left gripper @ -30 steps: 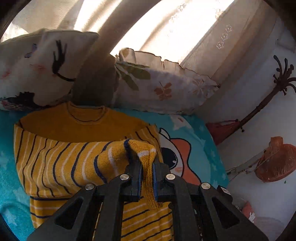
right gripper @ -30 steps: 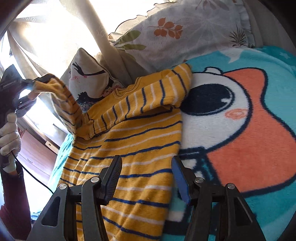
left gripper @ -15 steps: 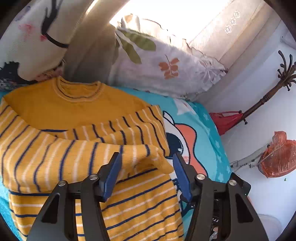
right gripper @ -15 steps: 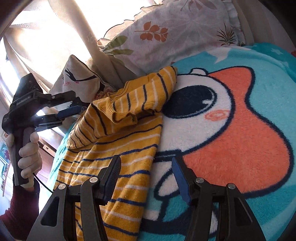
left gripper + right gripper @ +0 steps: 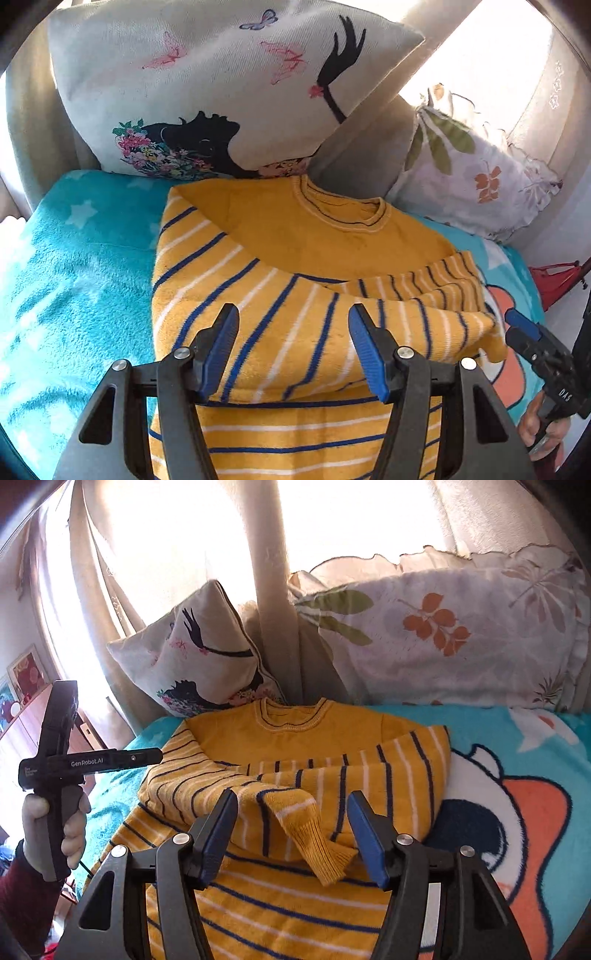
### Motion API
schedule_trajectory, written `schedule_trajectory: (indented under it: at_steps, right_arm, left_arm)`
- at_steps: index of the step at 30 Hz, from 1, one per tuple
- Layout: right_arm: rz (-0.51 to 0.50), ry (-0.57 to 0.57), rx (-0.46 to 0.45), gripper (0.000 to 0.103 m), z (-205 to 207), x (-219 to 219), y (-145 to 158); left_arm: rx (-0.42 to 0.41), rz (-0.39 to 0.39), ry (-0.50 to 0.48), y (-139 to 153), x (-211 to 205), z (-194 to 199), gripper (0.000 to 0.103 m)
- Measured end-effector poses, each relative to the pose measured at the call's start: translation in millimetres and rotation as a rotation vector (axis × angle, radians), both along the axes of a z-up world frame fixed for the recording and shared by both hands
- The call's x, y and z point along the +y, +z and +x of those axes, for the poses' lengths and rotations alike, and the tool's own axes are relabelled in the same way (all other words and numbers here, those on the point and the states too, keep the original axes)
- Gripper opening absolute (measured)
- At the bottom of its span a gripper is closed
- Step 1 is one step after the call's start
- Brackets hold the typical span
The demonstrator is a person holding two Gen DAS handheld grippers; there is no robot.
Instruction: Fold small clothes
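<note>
Two pillows (image 5: 443,635) leaned against sunlit curtains (image 5: 269,590), perhaps a window, behind the turquoise blanket (image 5: 74,295); both grippers (image 5: 293,350) (image 5: 291,830) gaped empty, jaws just widened, above the sweater (image 5: 295,746).

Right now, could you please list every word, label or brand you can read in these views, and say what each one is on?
"GenRobot.AI": white print on the side of the left gripper, seen from the right wrist.
"DAS": white letters on the body of the right gripper, seen from the left wrist.
A smaller label at the left gripper's rear end is too small to read.
</note>
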State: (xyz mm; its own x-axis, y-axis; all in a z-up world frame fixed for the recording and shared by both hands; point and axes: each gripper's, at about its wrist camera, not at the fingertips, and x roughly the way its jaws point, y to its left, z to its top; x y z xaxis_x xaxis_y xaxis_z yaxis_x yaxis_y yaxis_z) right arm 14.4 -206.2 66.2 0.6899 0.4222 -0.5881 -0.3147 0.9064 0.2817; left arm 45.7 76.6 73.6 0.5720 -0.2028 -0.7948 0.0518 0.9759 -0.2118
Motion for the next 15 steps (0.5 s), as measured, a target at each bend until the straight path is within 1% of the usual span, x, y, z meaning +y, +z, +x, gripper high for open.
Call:
schedule_trajectory:
  at_steps: [2,4,5,6,8,9,11,12,13,15]
  right_arm:
    - [-0.005,0.014,0.071,0.067,17.0,6.1,-14.8]
    - [-0.001,0.062,0.144,0.046,25.5,13.1,-31.4]
    - [-0.009,0.082,0.174,0.029,27.0,16.4,-39.6]
    - [-0.026,0.085,0.197,0.025,27.9,18.2,-47.4]
    - [-0.056,0.069,0.225,0.024,29.4,17.5,-61.0]
    - [-0.051,0.063,0.239,0.020,30.4,15.1,-66.3]
    - [0.009,0.068,0.274,0.017,32.3,8.5,-71.6]
    - [0.056,0.076,0.293,0.015,33.4,4.3,-71.1]
    - [0.110,0.091,0.312,0.014,34.0,0.4,-68.4]
    - [0.267,0.137,0.331,0.013,34.7,-11.6,-58.0]
  left_arm:
    - [0.028,0.072,0.028,-15.2,0.6,5.2,0.061]
    - [0.073,0.118,0.052,-32.3,3.4,12.3,0.061]
    - [0.093,0.120,0.059,-40.0,7.3,15.4,0.061]
    - [0.104,0.111,0.061,-46.0,10.9,18.2,0.061]
    - [0.100,0.093,0.059,-49.7,16.3,20.6,0.065]
    - [0.094,0.091,0.056,-49.4,16.8,20.7,0.065]
    - [0.090,0.094,0.047,-49.4,15.7,21.3,0.070]
    - [0.087,0.097,0.042,-49.6,15.0,21.4,0.071]
    - [0.084,0.102,0.039,-49.8,14.2,21.7,0.072]
    - [0.079,0.100,0.036,-49.7,14.6,21.0,0.072]
